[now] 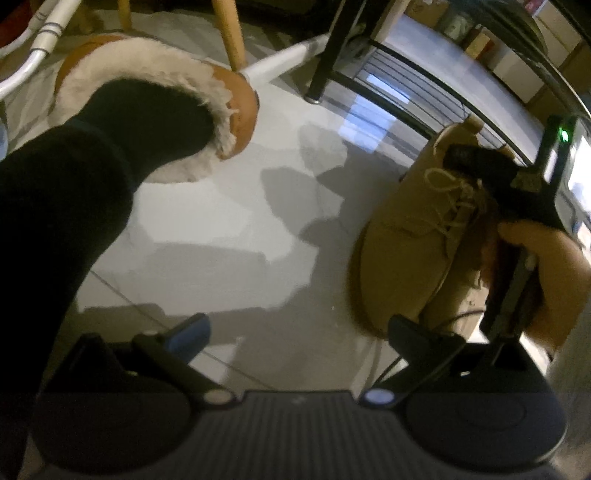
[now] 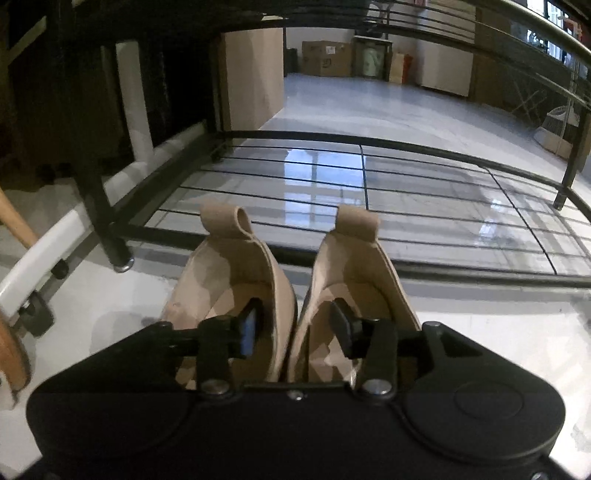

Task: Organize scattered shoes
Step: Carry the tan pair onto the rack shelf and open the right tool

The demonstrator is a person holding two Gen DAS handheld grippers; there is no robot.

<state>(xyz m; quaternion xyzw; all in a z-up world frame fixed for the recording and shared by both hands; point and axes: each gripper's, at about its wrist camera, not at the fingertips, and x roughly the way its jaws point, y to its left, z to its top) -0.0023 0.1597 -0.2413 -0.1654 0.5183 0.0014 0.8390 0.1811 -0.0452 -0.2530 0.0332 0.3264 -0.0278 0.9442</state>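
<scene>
In the right wrist view, my right gripper (image 2: 295, 326) is shut on a pair of tan lace-up shoes (image 2: 255, 280), one finger inside each shoe, pinching the two inner walls together. The heels with pull loops point toward the black wire shoe rack (image 2: 369, 192). The pair hangs just above the white floor, in front of the rack's lowest shelf. In the left wrist view, my left gripper (image 1: 295, 332) is open and empty over the floor. The tan shoes (image 1: 406, 240) and the right gripper (image 1: 517, 192) show to its right.
A person's foot in a black sock wears a brown fleece-lined slipper (image 1: 159, 96) at left. A wooden chair leg (image 1: 231, 33) and white tube frame (image 1: 280, 59) stand behind it. Cardboard boxes (image 2: 325, 57) line the far wall.
</scene>
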